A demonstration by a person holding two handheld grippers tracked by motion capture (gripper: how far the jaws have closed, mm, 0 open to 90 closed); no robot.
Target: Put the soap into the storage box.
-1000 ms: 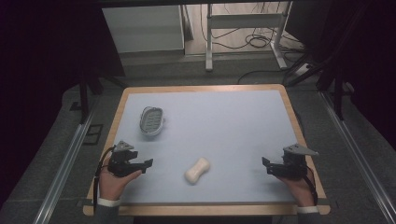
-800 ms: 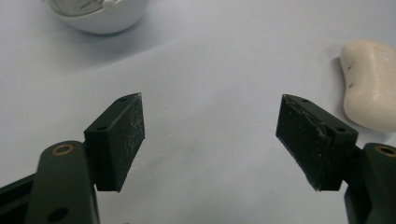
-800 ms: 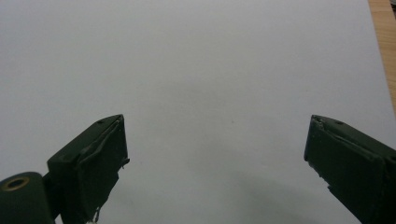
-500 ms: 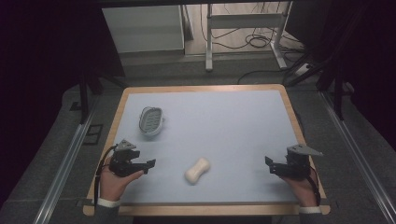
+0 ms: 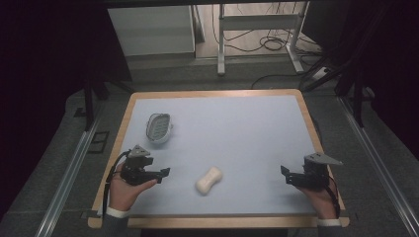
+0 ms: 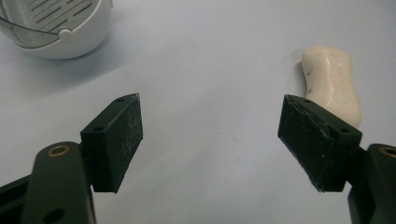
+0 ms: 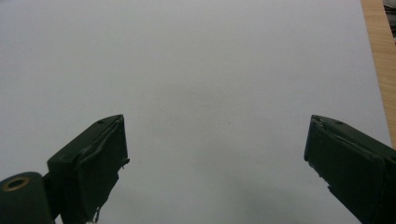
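A cream, waisted soap bar lies on the pale blue mat near the front middle. A white slotted soap dish stands at the back left. My left gripper hovers left of the soap and points toward it. Its jaws have just been opening and are open with nothing between them. In the left gripper view the soap lies beyond the right jaw and the dish is at the top left. My right gripper is open over bare mat at the front right, its jaws wide apart.
The mat lies on a table with a wooden rim, which also shows in the right gripper view. Beyond the table are a dark floor, cables and metal frame legs.
My left gripper has lifted slightly and edged toward the soap, its jaws a little wider. The right gripper, the soap and the dish have stayed put.
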